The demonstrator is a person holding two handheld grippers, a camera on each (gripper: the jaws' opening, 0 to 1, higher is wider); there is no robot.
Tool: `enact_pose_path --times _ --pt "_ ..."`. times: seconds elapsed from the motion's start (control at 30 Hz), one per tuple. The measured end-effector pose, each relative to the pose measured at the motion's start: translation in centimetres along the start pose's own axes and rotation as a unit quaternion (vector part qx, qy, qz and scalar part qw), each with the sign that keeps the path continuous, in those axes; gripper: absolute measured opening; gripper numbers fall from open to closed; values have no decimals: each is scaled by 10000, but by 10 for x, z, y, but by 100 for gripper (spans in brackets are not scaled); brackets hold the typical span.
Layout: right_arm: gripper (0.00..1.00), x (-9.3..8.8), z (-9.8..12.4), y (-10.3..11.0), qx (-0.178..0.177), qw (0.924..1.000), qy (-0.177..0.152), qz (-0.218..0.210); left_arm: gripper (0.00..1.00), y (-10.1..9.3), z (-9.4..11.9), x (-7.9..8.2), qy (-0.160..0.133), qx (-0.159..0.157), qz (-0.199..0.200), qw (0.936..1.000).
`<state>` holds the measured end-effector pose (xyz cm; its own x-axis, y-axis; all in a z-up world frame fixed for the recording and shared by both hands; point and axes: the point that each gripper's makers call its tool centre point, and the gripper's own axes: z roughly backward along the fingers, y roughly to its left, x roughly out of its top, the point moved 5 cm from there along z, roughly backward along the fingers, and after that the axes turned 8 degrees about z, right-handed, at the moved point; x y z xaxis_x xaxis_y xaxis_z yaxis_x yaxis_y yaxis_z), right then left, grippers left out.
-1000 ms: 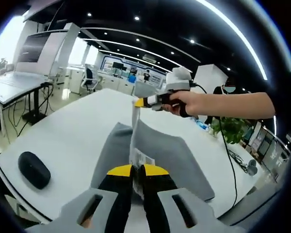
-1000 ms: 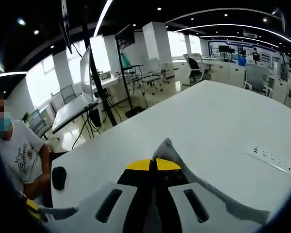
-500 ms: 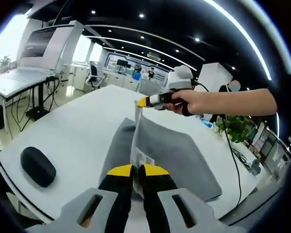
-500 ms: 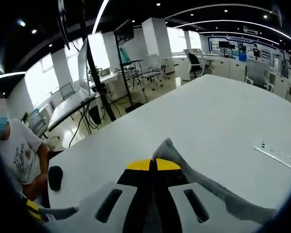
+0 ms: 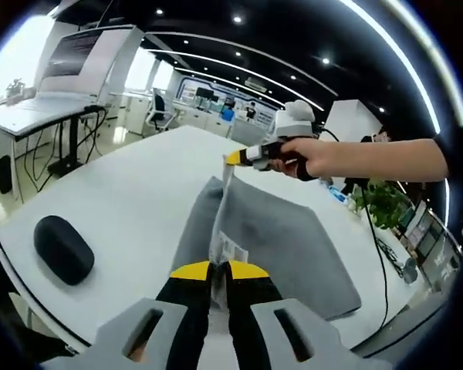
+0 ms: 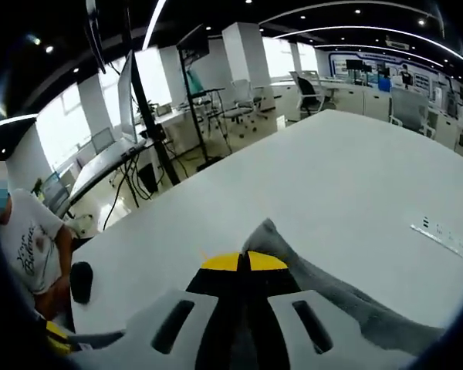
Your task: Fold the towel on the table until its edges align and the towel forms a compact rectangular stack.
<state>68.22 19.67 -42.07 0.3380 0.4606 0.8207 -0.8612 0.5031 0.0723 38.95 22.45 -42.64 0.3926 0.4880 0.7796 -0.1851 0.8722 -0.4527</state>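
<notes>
We see the left gripper (image 5: 218, 270) at bottom centre, jaws closed on the grey towel's (image 5: 293, 247) near edge. The right gripper (image 5: 235, 158), upper centre, pinches the far corner; the rest lies on the white table (image 5: 131, 200).

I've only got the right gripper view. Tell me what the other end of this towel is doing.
Observer: The left gripper is shut on the towel, pinching the edge that carries a white label.
Operator: Tell me how the cloth lies between the two grippers.
Observer: The held edge runs raised from the left gripper up to the right gripper; the rest lies flat on the white table.
Operator: Report anything else on that table.
Observer: A dark computer mouse sits apart from the towel, near the table's edge.
</notes>
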Motion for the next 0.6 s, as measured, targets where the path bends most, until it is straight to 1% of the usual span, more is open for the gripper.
enact_pose_path --times 0.07,0.13,0.17,0.27,0.33,0.4,0.47,0.53,0.57,0.6 --pt "0 -2 -5 -1 12 10000 32 4 7 3 0 -1 -5 8 54 10000" --pt "0 -4 0 2 -42 9999 51 135 3 7 0 -3 38 108 21 9999" --pt "0 -5 -7 -2 -40 9999 78 113 1 9 1 -5 101 115 -23 9999" --pt "0 -6 -13 -2 46 9999 89 60 1 17 2 -6 56 142 130 9998" --pt "0 -7 -12 1 73 9999 95 106 1 19 1 -7 90 176 109 9997" --pt "0 -7 -19 0 89 9998 101 115 1 19 1 -7 87 208 104 9997" --pt "0 -7 -17 2 93 9999 95 110 1 18 1 -6 68 206 116 9997" --pt "0 -6 -21 1 108 9998 99 116 1 17 0 -5 72 219 102 9997" --pt "0 -8 -11 8 114 9998 101 131 1 16 0 -5 75 219 94 9997" --pt "0 -8 -10 9 120 9998 101 135 1 17 0 -5 77 216 85 9997"
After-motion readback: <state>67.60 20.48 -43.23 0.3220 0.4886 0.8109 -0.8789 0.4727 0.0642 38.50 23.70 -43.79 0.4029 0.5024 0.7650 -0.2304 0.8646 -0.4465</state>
